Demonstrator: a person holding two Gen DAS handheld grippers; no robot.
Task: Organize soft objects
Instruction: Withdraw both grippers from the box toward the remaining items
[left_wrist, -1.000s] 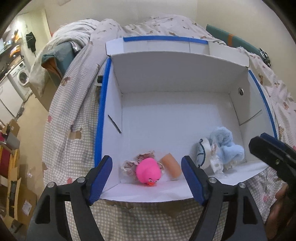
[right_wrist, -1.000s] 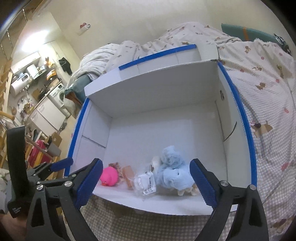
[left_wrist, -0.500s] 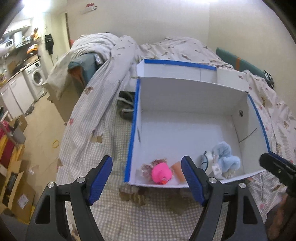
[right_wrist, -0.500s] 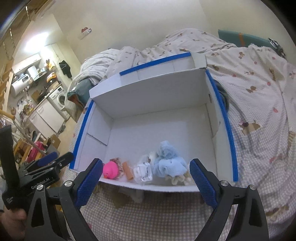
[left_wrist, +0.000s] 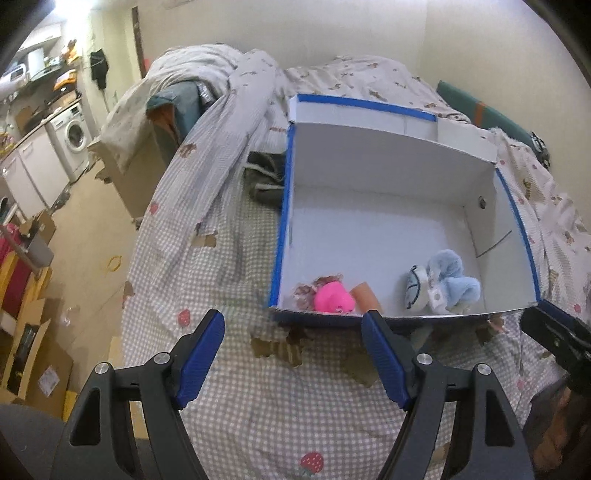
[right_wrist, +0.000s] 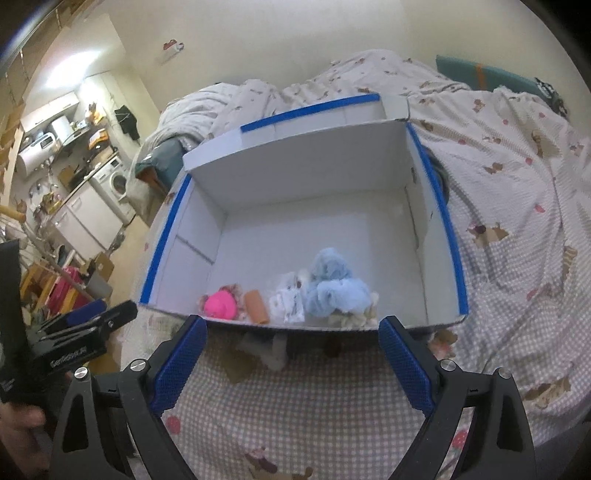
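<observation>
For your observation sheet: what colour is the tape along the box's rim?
Blue tape edges the white box; the right wrist view shows it best.

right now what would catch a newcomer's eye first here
The big white box with blue-taped edges, open on the checked bedspread. Along its near wall lie a hot-pink toy at left and a fluffy blue plush at right. Both grippers hover open and empty.

Matt cardboard box (right_wrist: 207, 236) — fluffy blue plush (right_wrist: 334, 286), checked cloth bedspread (right_wrist: 325, 406).
</observation>
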